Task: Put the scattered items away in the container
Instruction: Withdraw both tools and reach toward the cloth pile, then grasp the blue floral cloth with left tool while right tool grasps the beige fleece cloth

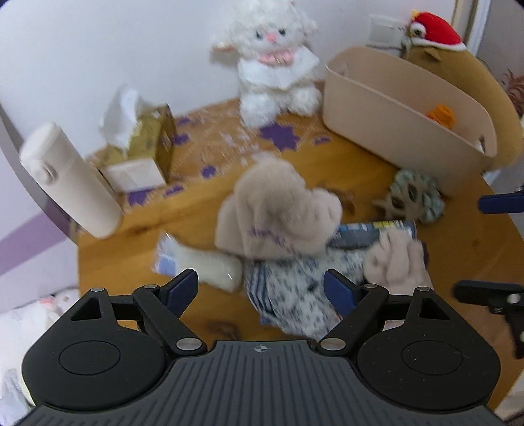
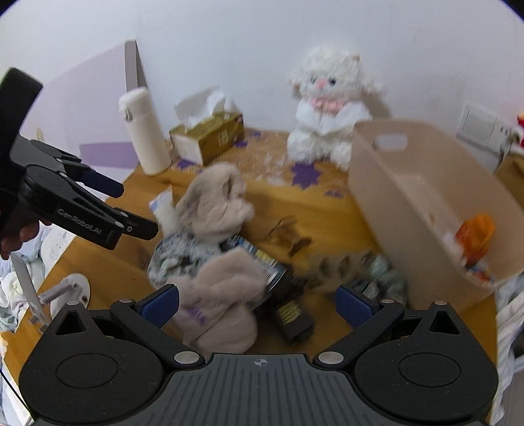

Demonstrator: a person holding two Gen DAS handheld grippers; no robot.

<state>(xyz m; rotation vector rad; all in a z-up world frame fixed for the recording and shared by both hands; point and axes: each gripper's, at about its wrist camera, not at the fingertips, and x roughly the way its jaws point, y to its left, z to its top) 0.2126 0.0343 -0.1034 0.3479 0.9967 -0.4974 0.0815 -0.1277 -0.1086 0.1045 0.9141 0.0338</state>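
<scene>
Scattered items lie in a heap on the wooden table (image 1: pixel 108 262): two fluffy beige slippers (image 1: pixel 275 213) (image 2: pixel 226 295), a speckled white-and-blue cloth (image 1: pixel 290 295), a white sock-like piece (image 1: pixel 206 267), a blue-and-yellow packet (image 1: pixel 376 229) and a teal-brown scrunchie (image 1: pixel 412 196). The beige container (image 1: pixel 409 111) stands at the back right with an orange item (image 1: pixel 442 116) inside. My left gripper (image 1: pixel 262 285) hangs open just over the speckled cloth. My right gripper (image 2: pixel 258 301) is open above the nearer slipper and the dark packet (image 2: pixel 285 304). Neither holds anything.
A white plush lamb (image 1: pixel 275 62) sits against the wall. A tissue box (image 1: pixel 144 147) and a white flask (image 1: pixel 68 180) stand at the back left. A brown plush with a red hat (image 1: pixel 435 29) is behind the container. A small white stand (image 2: pixel 68 288) is near the table's left edge.
</scene>
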